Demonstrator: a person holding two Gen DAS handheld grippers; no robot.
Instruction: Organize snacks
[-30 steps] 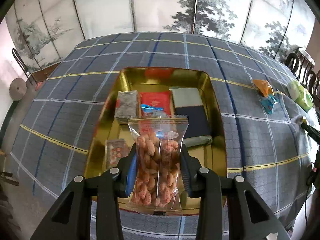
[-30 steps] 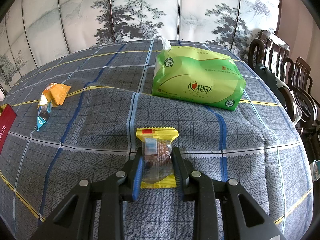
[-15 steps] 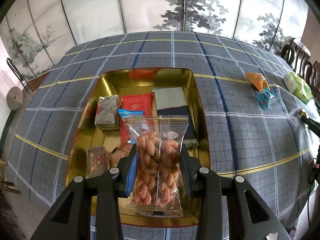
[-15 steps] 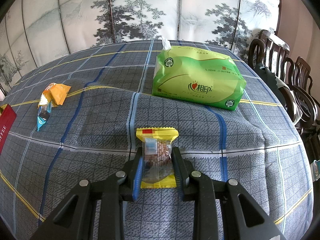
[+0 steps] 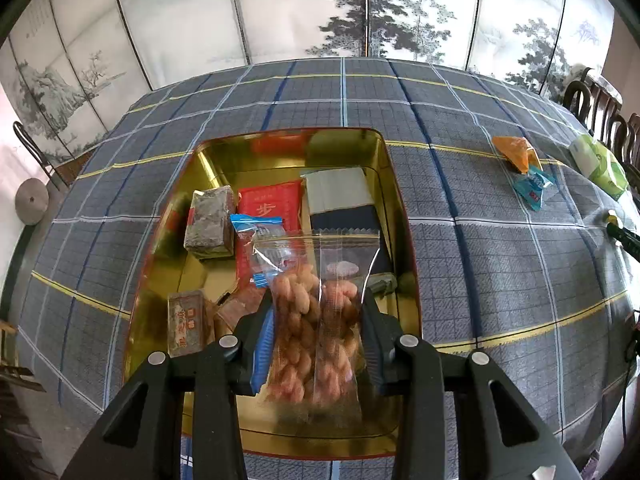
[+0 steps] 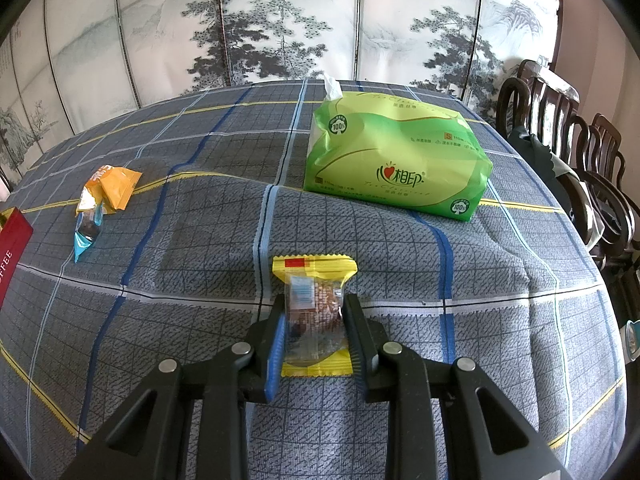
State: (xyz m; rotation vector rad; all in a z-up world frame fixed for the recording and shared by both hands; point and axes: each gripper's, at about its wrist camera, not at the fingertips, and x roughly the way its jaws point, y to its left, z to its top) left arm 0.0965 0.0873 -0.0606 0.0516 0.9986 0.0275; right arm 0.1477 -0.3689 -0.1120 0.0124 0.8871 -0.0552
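A: Where is the twist bag (image 5: 316,320)?
B: It sits between the fingers of the left gripper (image 5: 316,316), which squeeze its sides, above the gold tin (image 5: 404,240).

A: And the right gripper (image 6: 314,322)?
B: It is closed on a yellow snack (image 6: 314,312) that is low over the cloth (image 6: 200,280).

A: What does only one camera show?
B: Only the left one looks inside the tin. The right one shows just a red edge of it, but it shows the green tissue pack (image 6: 396,164) up close. Both show the orange packet (image 6: 114,188) and the blue packet (image 6: 86,236).
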